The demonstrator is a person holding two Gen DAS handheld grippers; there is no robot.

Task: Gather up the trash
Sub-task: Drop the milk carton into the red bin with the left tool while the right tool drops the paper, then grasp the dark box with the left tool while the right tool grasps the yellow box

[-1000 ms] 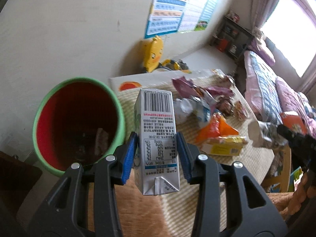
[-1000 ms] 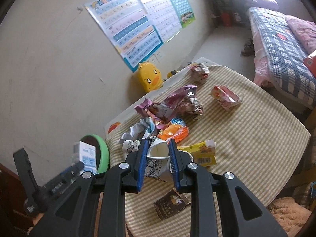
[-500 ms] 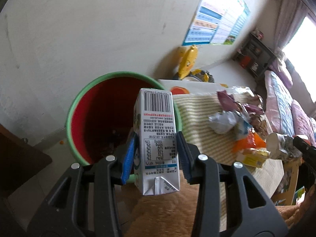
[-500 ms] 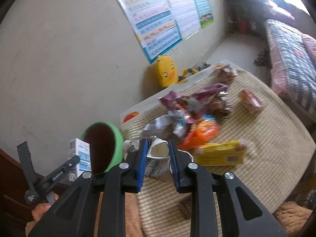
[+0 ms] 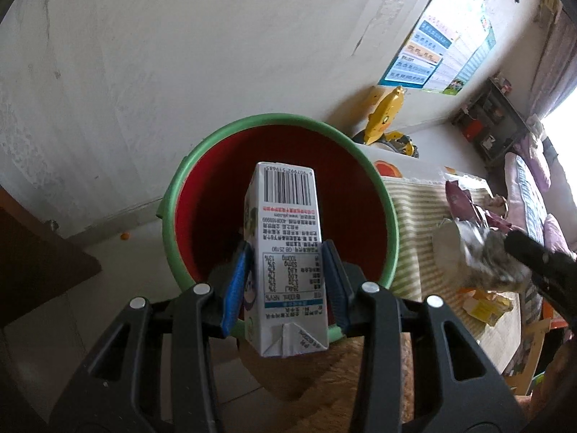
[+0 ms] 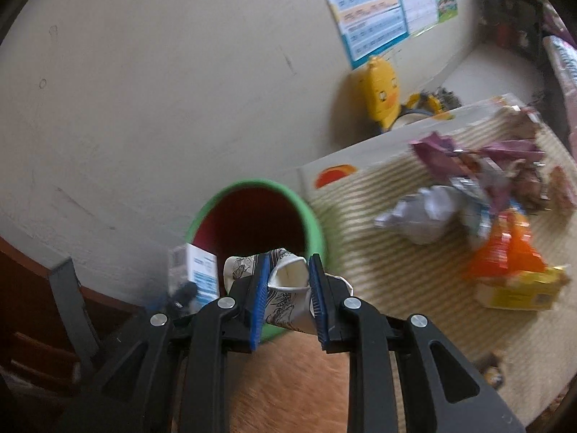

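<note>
Pinching a milk carton (image 5: 286, 252), the left gripper (image 5: 285, 281) hangs over the red bin (image 5: 391, 231); right gripper (image 6: 287, 288) squeezes a paper cup (image 6: 288, 281).

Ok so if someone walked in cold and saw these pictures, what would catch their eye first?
Probably the white drink carton with its barcode, clamped in the left gripper right over the mouth of the green-rimmed red bin by the wall. Next, the crumpled paper cup pinched in the right gripper, near that same bin. Behind them, a bright heap of snack wrappers lies on the striped table mat.
</note>
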